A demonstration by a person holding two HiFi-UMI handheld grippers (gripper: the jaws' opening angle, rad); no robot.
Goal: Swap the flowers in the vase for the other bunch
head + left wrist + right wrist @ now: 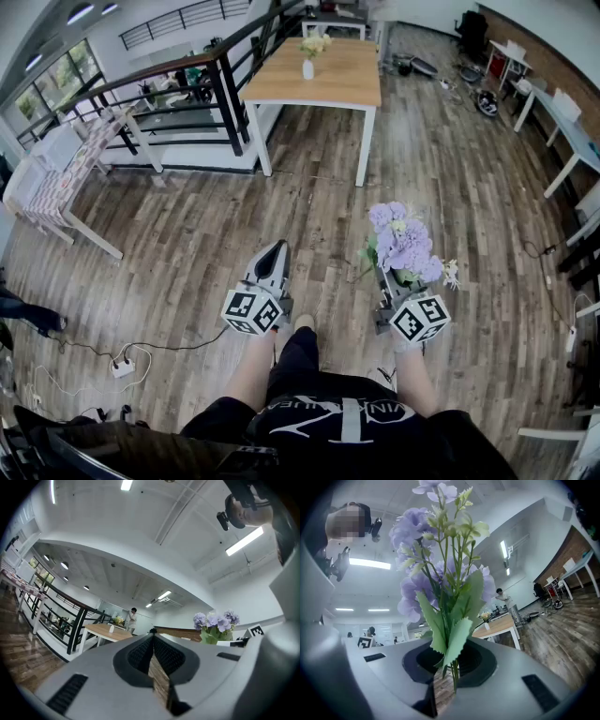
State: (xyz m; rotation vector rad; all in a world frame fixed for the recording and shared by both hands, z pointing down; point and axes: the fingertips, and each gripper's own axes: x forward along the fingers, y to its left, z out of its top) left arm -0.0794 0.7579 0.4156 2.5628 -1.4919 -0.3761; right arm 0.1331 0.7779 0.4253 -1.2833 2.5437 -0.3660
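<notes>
Out in front of me my right gripper (392, 281) is shut on the stems of a purple flower bunch (405, 246), which stands upright. In the right gripper view the stems (453, 670) run down between the jaws, with the blooms (423, 541) above. My left gripper (278, 246) is shut and holds nothing; its jaws meet in the left gripper view (152, 637). Far ahead, a white vase (307, 67) with pale yellow flowers (315, 43) stands on a wooden table (328, 80). Both grippers are well short of the table.
I stand on a wood plank floor. A black railing (187, 84) runs left of the table. A power strip and cables (122, 367) lie on the floor at left. White desks (572, 122) line the right wall. A person (132, 619) stands beyond the table.
</notes>
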